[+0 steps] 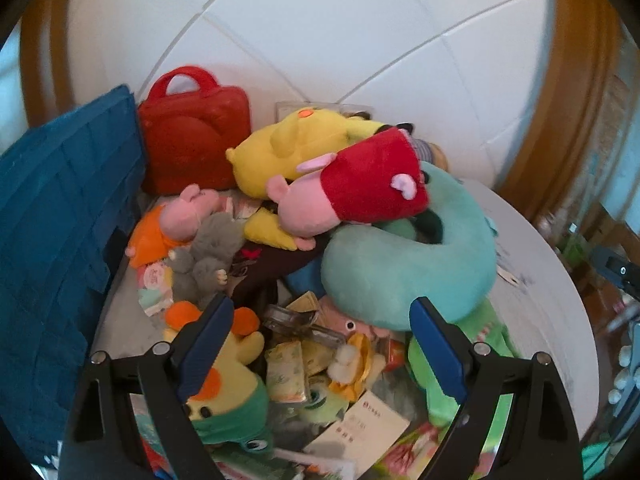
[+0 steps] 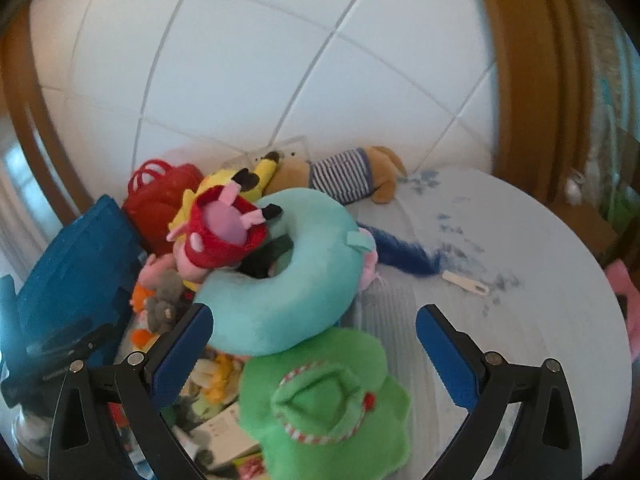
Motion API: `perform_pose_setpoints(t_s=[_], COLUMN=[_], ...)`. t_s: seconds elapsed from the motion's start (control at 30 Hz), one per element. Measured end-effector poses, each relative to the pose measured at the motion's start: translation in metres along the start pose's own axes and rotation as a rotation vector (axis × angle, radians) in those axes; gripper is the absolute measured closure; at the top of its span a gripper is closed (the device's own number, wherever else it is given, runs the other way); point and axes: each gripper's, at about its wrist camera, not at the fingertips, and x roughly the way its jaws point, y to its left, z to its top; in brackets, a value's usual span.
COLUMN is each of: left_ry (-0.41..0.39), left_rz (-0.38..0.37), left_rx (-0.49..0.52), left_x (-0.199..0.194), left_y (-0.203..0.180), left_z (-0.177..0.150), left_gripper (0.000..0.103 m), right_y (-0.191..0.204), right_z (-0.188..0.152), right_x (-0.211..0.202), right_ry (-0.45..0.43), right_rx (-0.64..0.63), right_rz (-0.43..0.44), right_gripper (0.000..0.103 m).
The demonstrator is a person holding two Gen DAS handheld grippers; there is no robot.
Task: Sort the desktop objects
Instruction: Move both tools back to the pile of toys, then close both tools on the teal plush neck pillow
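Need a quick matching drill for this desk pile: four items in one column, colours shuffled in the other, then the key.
1. handled bag
2. ring cushion
3. folded bin
4. striped-shirt plush

A. teal
B. brown
C. red
D. dark blue

Pairs: 1-C, 2-A, 3-D, 4-B

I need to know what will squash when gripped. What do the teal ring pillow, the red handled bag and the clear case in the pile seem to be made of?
Teal ring pillow: soft plush fabric, matt and fuzzy, bulging like stuffing. Red handled bag: looks like padded fabric or soft vinyl, slightly shiny; hard to tell which. Clear case: probably rigid transparent plastic, with glossy glints on its edges.
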Motion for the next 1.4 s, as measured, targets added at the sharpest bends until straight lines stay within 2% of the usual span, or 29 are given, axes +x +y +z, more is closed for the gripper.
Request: perform_pose_setpoints(t_s=[0.27, 0.57, 0.63, 0.67, 0.8, 0.93, 1.13, 1.23, 1.3, 1.33, 1.4], left_ry=[0.057, 0.169, 0.187, 0.193, 0.203, 0.209, 0.221, 0.216, 0.201, 0.19, 0.169], left_rz=[0.088, 0.114, 0.108, 0.104, 0.071, 0.048, -0.003, -0.022, -0.032, -0.041, -0.054], left_rx=[-0.077, -0.101, -0.125, -0.139, -0.163, -0.162, -0.191, -0.187, -0.17, -0.149, -0.107], left_x=[0.046, 0.114, 0.127, 0.133, 0.146, 0.157, 0.172, 0.173, 0.17, 0.166, 0.156], left_y=[-0.025, -0.042, -0.039, -0.036, -0.032, -0.036, -0.035, -0.037, -0.04, -0.043, -0.05], left_z=[0.015, 0.025, 0.024, 0.024, 0.026, 0.029, 0.029, 0.028, 0.026, 0.024, 0.02], left_gripper=[0.013, 0.013, 0.009, 0.0, 0.0, 0.0, 0.0, 0.0, 0.0, 0.001, 0.025], right_y=[-0.027, -0.034, -0.033, -0.032, -0.024, -0.018, -0.019, -0.024, -0.032, -0.035, -0.039], right_z=[0.042, 0.062, 0.065, 0.066, 0.069, 0.065, 0.05, 0.044, 0.042, 0.04, 0.034], right_x=[0.076, 0.15, 0.166, 0.174, 0.205, 0.245, 0.289, 0.293, 0.287, 0.281, 0.264], right_ry=[0.106, 0.197, 0.213, 0.221, 0.261, 0.329, 0.436, 0.444, 0.438, 0.432, 0.411], right_rx=[-0.073, -0.093, -0.099, -0.103, -0.132, -0.198, -0.204, -0.191, -0.149, -0.137, -0.118], right_rz=[0.062, 0.076, 0.072, 0.071, 0.058, -0.029, -0.029, -0.02, 0.015, 0.021, 0.034], right_gripper=[0.0, 0.0, 0.0, 0.0, 0.0, 0.0, 0.0, 0.0, 0.007, 0.009, 0.012])
